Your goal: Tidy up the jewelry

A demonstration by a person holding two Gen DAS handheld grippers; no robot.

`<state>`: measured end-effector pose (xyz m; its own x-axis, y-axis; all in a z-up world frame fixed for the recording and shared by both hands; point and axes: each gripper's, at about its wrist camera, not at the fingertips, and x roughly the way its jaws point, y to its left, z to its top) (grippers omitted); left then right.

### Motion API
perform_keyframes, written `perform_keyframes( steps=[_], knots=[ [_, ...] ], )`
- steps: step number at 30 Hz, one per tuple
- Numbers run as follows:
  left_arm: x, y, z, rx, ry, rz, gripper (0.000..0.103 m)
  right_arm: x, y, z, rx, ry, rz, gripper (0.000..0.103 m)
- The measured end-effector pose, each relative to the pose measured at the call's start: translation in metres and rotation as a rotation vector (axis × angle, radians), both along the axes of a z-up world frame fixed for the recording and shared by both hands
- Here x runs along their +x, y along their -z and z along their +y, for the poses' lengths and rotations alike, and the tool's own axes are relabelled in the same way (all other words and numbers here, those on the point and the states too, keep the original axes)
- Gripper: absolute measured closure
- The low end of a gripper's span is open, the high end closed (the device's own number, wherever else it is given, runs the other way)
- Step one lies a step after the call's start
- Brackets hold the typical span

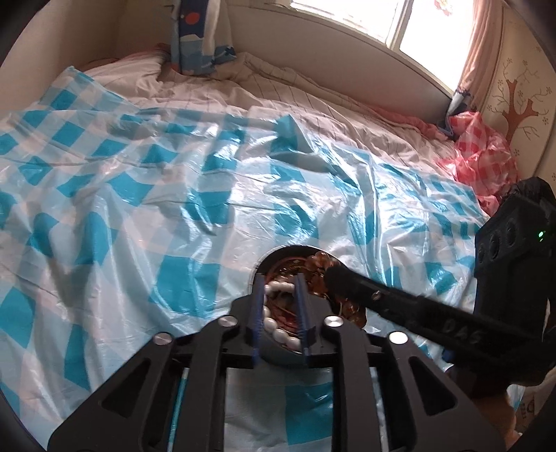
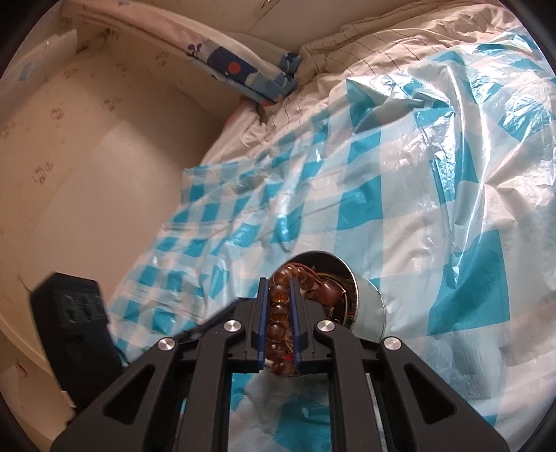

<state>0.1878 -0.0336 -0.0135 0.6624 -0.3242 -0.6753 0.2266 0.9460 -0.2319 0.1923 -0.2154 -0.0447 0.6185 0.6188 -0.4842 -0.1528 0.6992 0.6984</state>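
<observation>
On the blue-checked plastic sheet (image 1: 146, 180) covering the bed, near me, sits a small round metal tin (image 2: 368, 306) holding the jewelry. Inside I see a white bead string (image 1: 278, 327), an amber bead string (image 2: 278, 313) and some thin coppery wire loops I can't sort out.

My left gripper (image 1: 280, 278) is over the tin with its jaws a little apart; the white beads lie between them, but the pads don't look pressed on, so I call it released. My right gripper (image 2: 278, 281) has its jaws nearly closed, clenched on the amber beads, which run in a line between the pads down into the tin.

Progress, my guess: most pieces are already in the tin, nothing loose shows on the sheet. What's left looks like letting the amber string go into the tin and pulling both tools clear.

View differences: the left camera shows the right tool coming in from the right across the tin's rim, plus a window (image 1: 382, 21) far away and a red-checked bag (image 1: 483, 163) far right. The right camera shows the tin's shiny side wall, the amber grip close up, and the left tool's body at near left by the pale bed frame (image 2: 87, 180). White beads don't show there.
</observation>
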Motion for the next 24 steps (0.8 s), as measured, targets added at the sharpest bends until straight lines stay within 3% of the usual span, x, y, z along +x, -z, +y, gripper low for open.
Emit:
perform_keyframes(
  steps=[3, 7, 11, 20, 24],
  knots=[
    [-0.002, -0.004, 0.007, -0.008, -0.02, -0.01, 0.08, 0.003, 0.002, 0.009, -0.064, -0.017, 0.007, 0.09],
    [-0.006, -0.008, 0.011, -0.006, -0.029, -0.017, 0.078, 0.001, 0.002, 0.022, -0.167, -0.036, 0.002, 0.08],
    [-0.014, -0.012, 0.016, -0.001, -0.046, -0.025, 0.067, -0.006, -0.006, 0.031, -0.255, -0.036, -0.038, 0.073],
    [-0.052, -0.008, 0.037, 0.048, -0.056, 0.017, 0.066, -0.047, -0.033, 0.013, -0.349, 0.08, -0.076, 0.066],
    [-0.079, -0.01, 0.038, 0.083, -0.04, 0.029, 0.059, -0.082, -0.043, 0.01, -0.419, 0.126, -0.087, 0.06]
  ],
)
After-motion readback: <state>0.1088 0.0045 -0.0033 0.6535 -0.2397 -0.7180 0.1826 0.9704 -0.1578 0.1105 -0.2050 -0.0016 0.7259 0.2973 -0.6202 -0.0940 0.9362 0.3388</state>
